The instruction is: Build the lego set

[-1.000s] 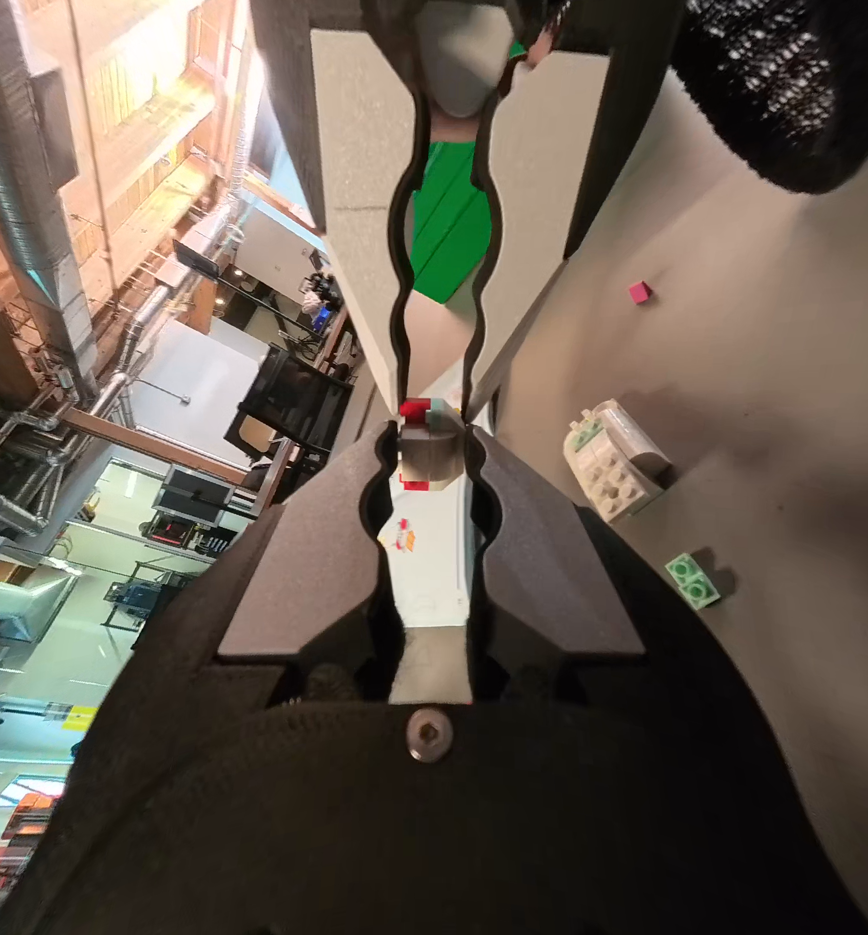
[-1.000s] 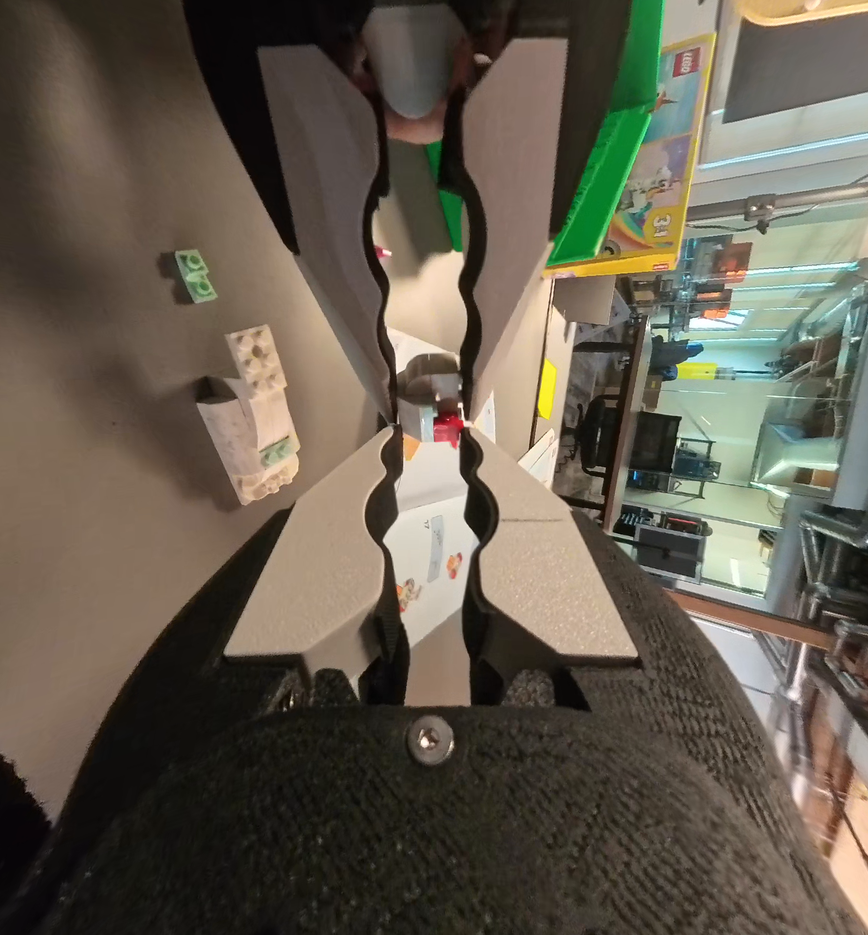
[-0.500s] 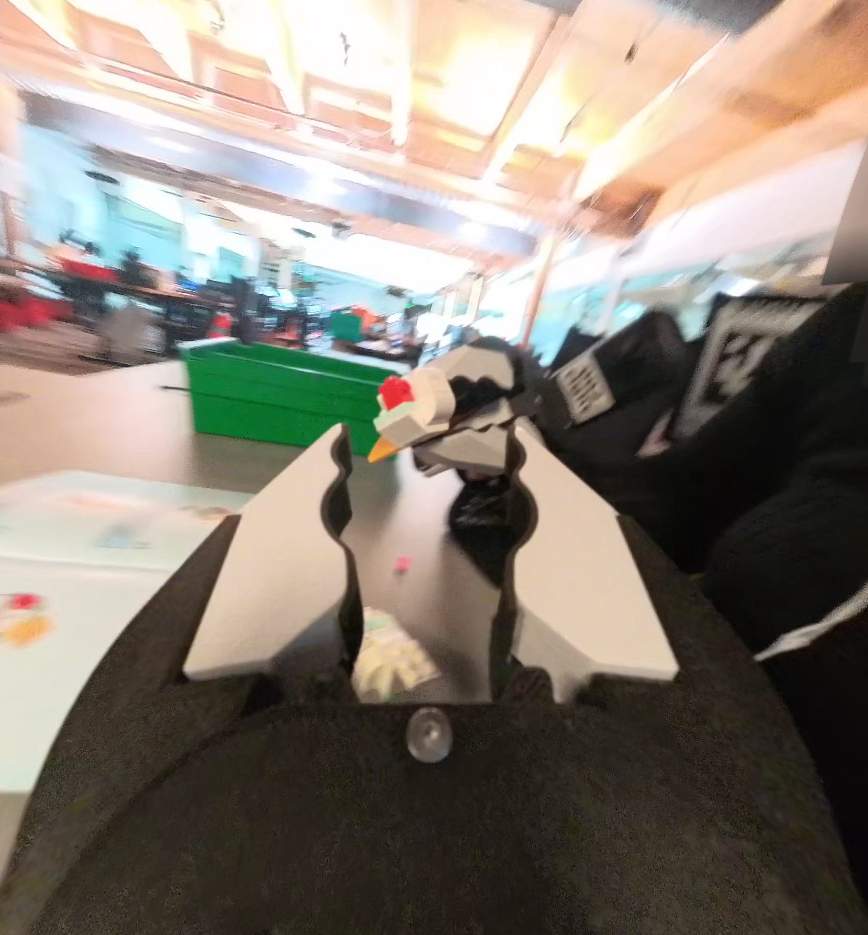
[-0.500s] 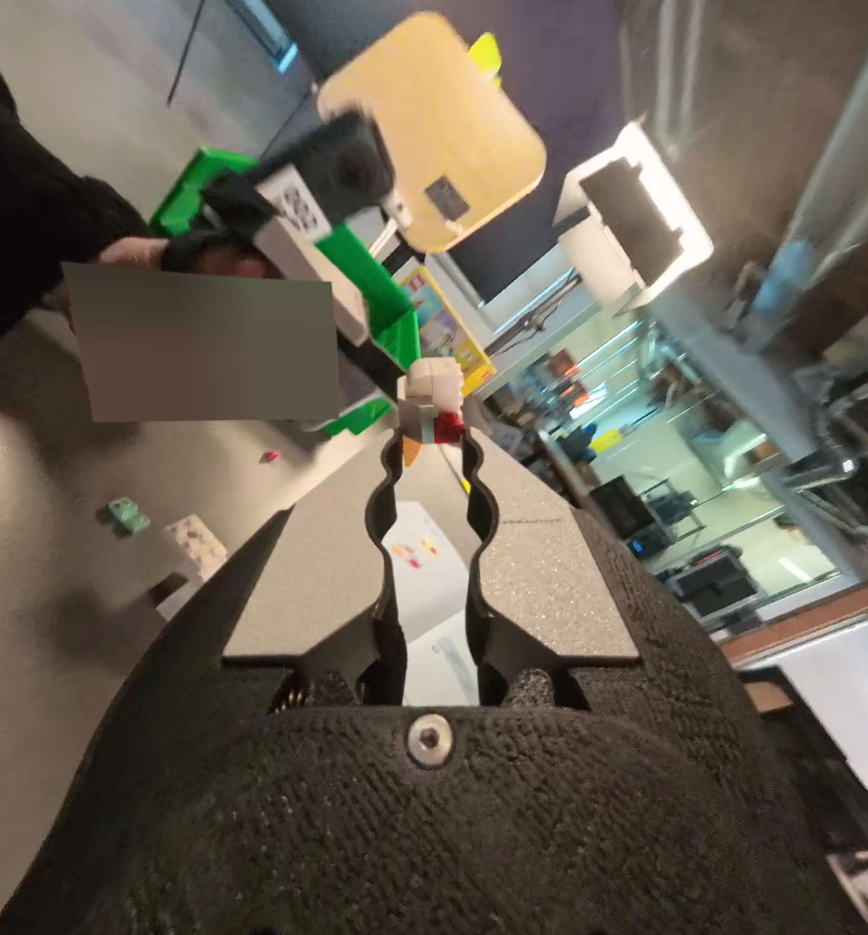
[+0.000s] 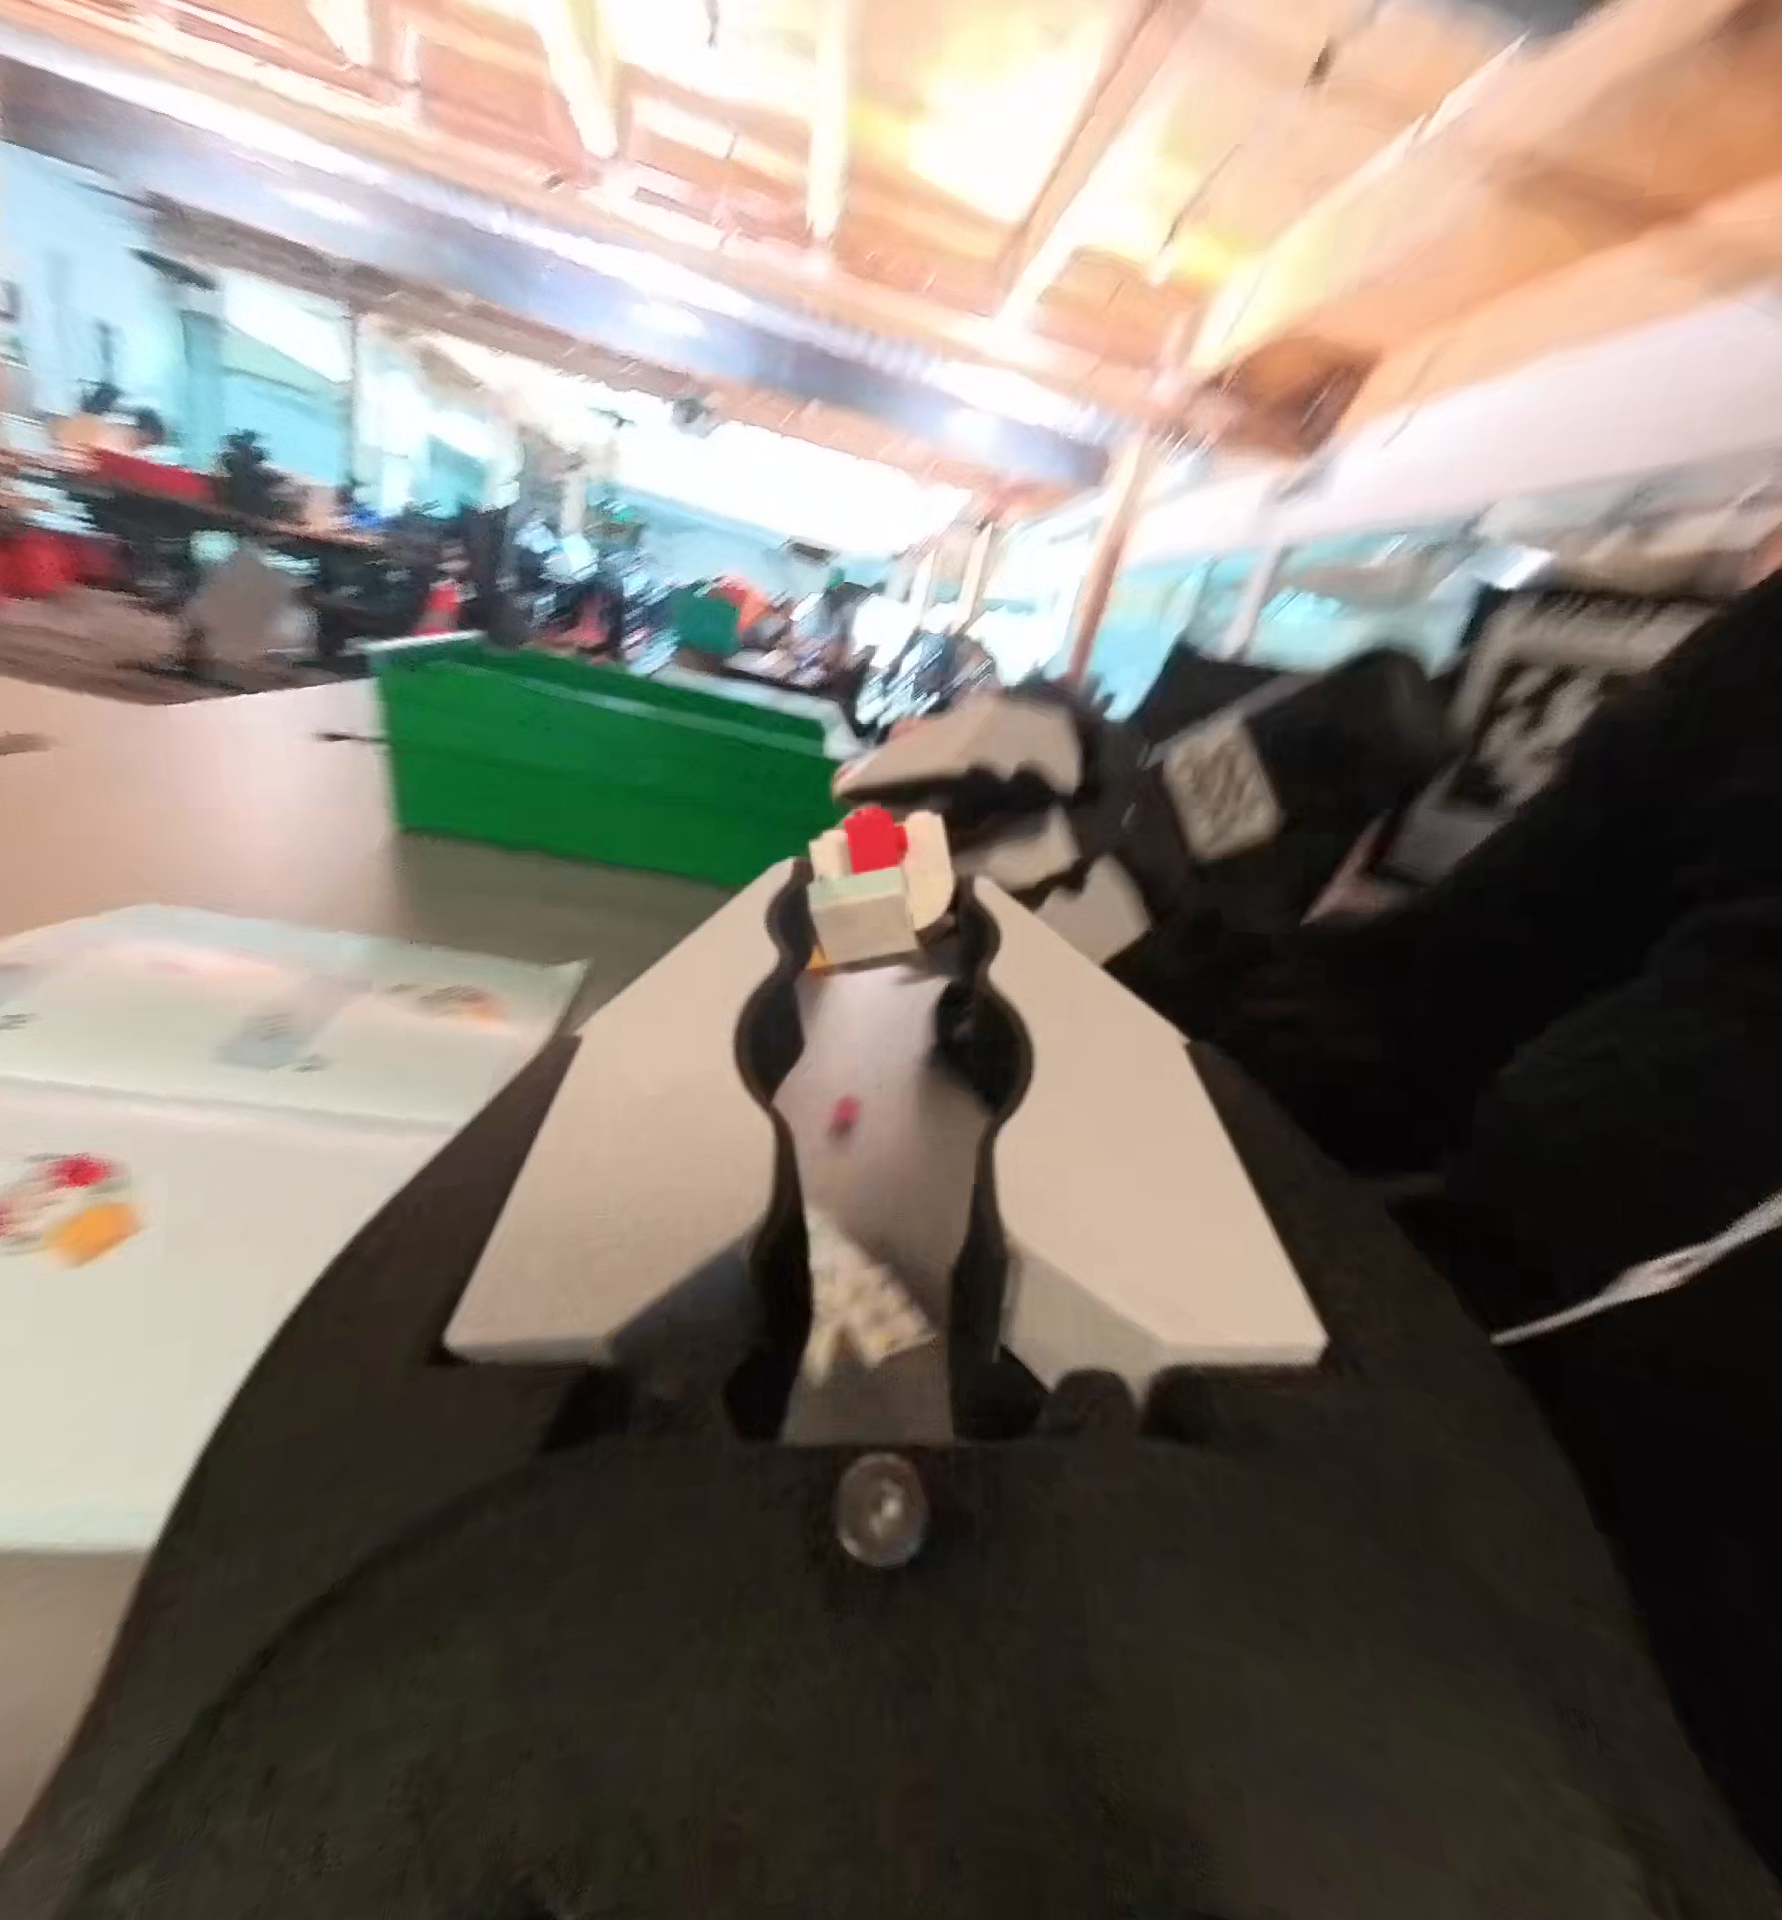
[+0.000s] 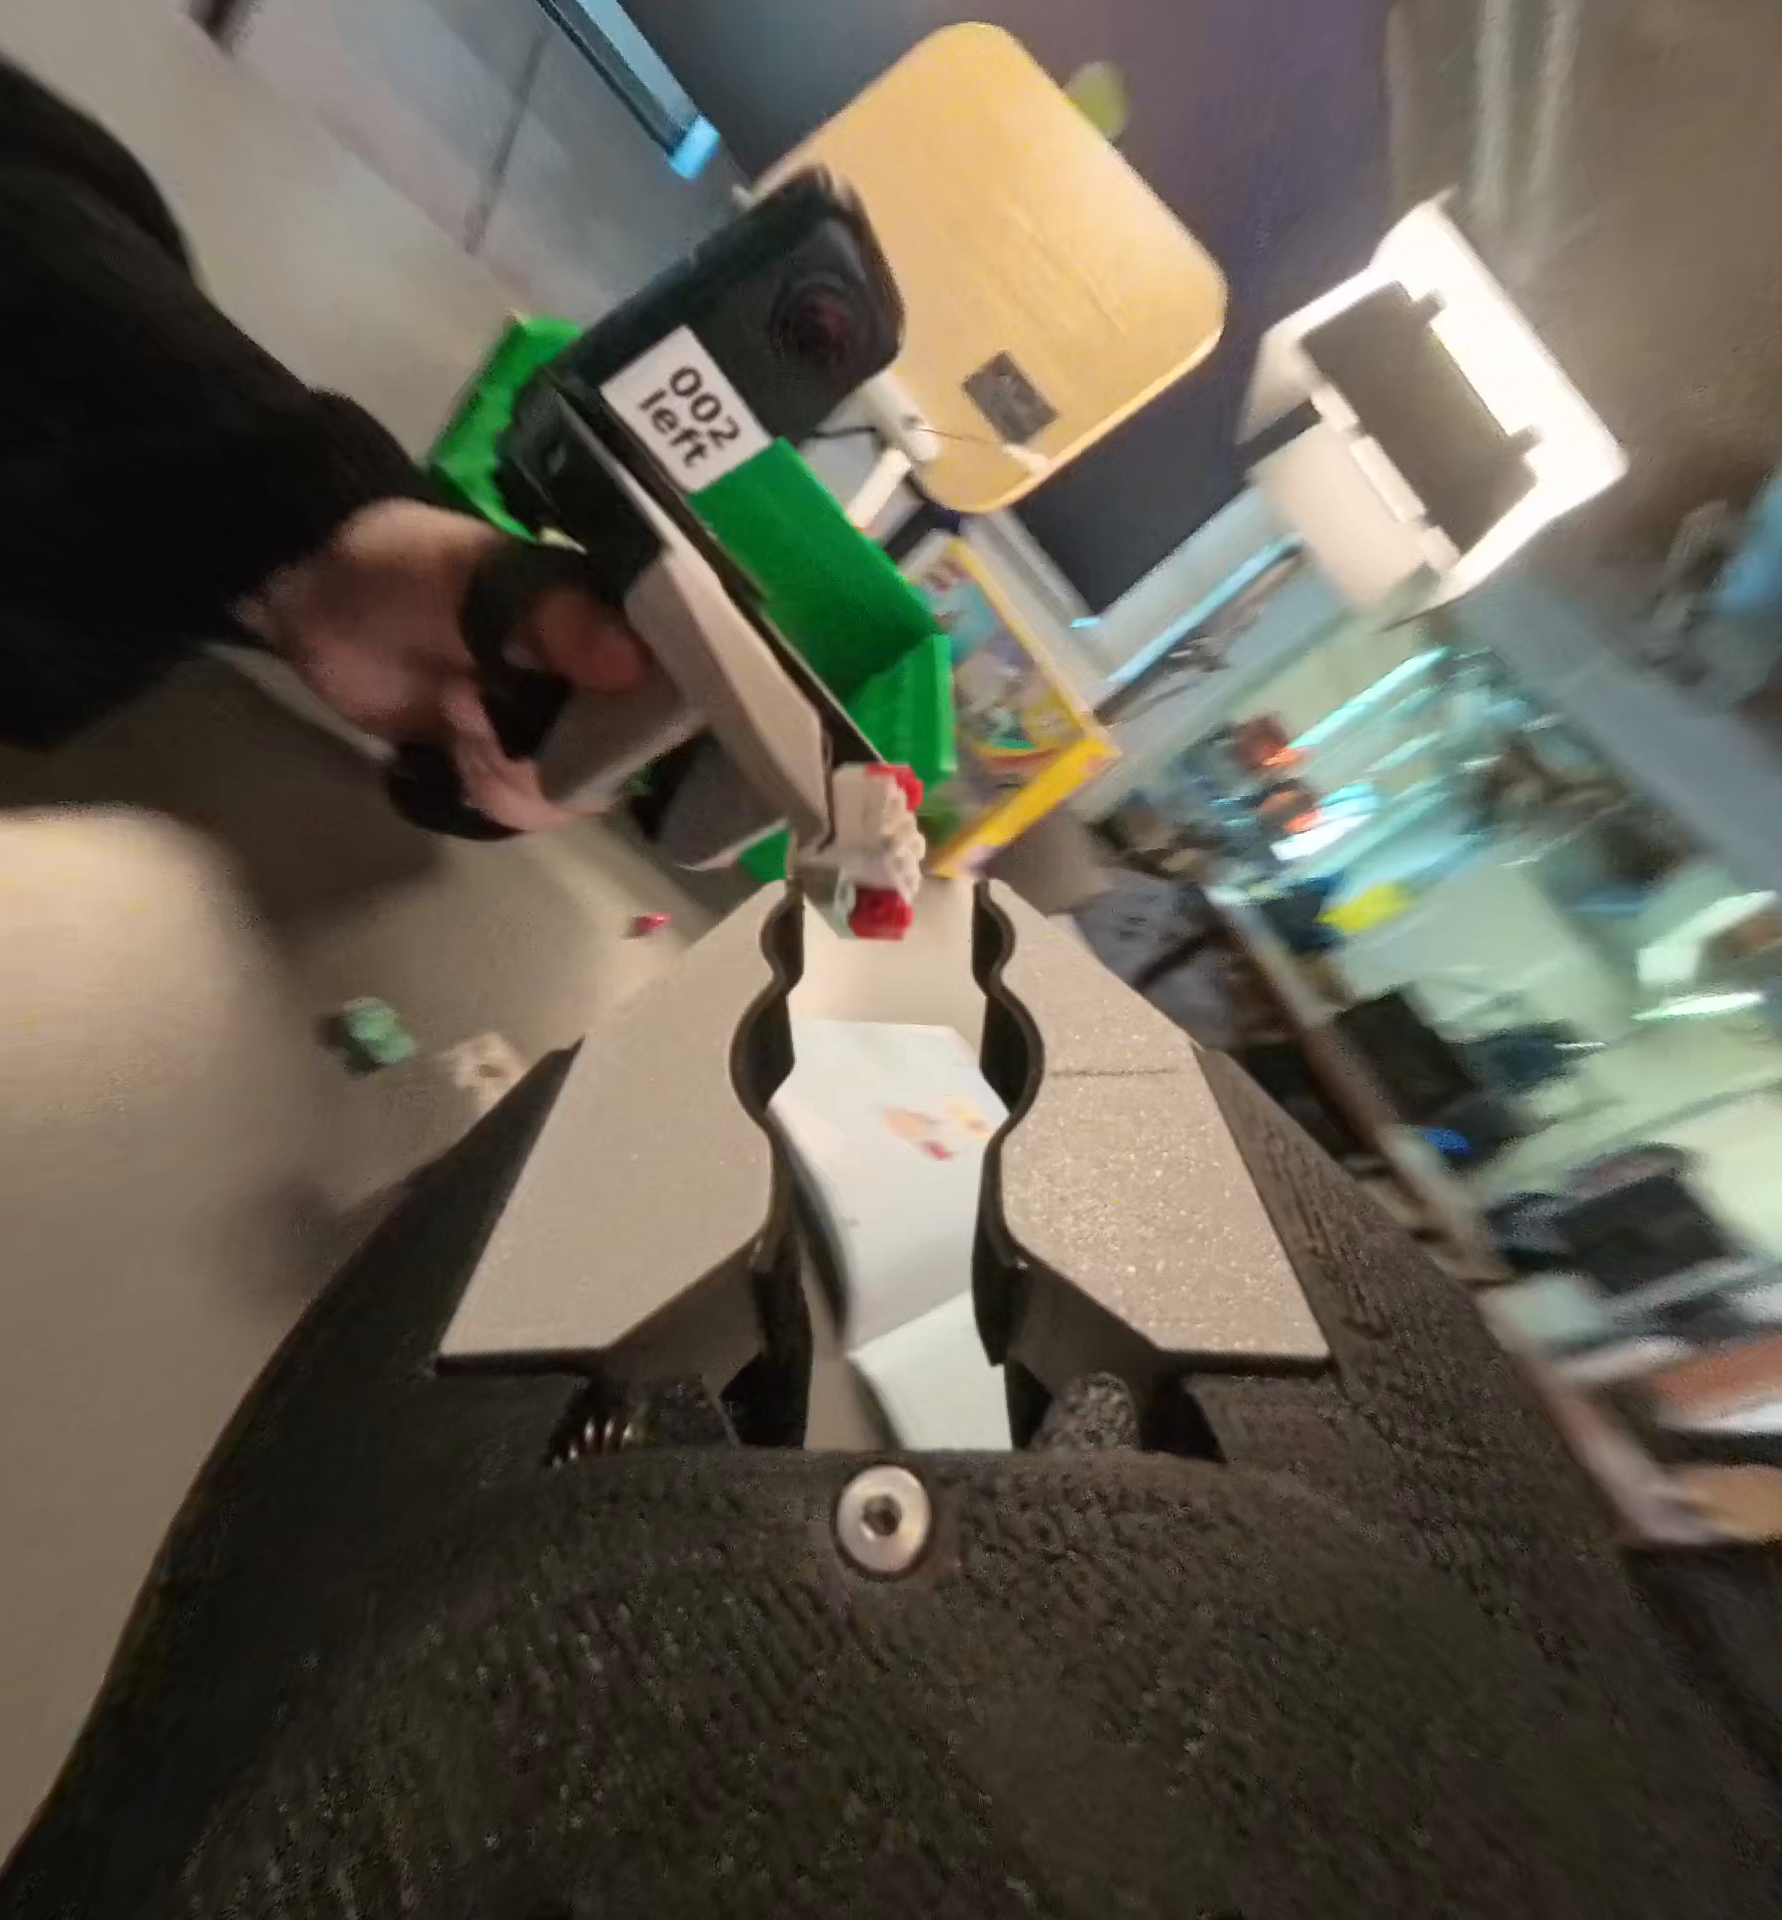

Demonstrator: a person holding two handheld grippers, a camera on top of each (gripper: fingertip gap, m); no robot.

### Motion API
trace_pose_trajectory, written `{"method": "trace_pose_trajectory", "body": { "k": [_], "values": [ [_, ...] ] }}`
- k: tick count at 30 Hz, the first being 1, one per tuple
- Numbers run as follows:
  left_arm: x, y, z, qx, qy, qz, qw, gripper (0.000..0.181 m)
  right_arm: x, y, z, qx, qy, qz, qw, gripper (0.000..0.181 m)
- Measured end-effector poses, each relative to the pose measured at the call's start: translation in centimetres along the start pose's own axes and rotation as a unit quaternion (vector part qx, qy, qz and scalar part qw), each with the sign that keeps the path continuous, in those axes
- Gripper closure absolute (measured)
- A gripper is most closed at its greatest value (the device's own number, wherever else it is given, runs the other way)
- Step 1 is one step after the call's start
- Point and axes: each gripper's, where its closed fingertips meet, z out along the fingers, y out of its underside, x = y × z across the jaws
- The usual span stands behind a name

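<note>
A small lego assembly (image 5: 866, 894) of white, grey and red bricks sits between the tips of my left gripper (image 5: 876, 914), which is shut on it and holds it in the air above the table. In the right wrist view the same assembly (image 6: 871, 852) hangs from the left gripper (image 6: 814, 821), held by a person's hand. My right gripper (image 6: 882, 914) is just below it with its jaws apart and a gap on the right side. The right gripper (image 5: 970, 810) also shows just beyond the assembly in the left wrist view. Both views are motion-blurred.
An open instruction booklet (image 5: 191, 1091) lies on the grey table. A green bin (image 5: 596, 769) stands behind it, with a yellow lego box (image 6: 1012, 727) nearby. On the table lie a pink brick (image 6: 648, 923), a pale green plate (image 6: 373, 1029) and a white partial build (image 5: 866, 1309). My two grippers' fingertips are within a few centimetres of each other. It is some 12 centimetres from my right tips to the pale green plate (image 6: 373, 1029).
Both grippers swung from facing each other on the assembly. Half a second ago the right gripper held it and the left was open; now the left holds it and the right has opened.
</note>
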Motion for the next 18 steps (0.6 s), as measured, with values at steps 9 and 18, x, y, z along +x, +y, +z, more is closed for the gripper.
{"method": "trace_pose_trajectory", "body": {
  "k": [9, 18],
  "values": [
    [-0.9, 5.9, 0.7, -0.214, -0.088, 0.336, 0.913, 0.156, -3.2, 1.1, -1.5, -0.086, -0.239, 0.130, 0.959, 0.164],
    [0.6, 7.1, 0.9, -0.231, -0.040, 0.360, 0.903, 0.156, -5.3, 1.8, -2.1, -0.121, -0.315, 0.101, 0.936, 0.171]
  ]
}}
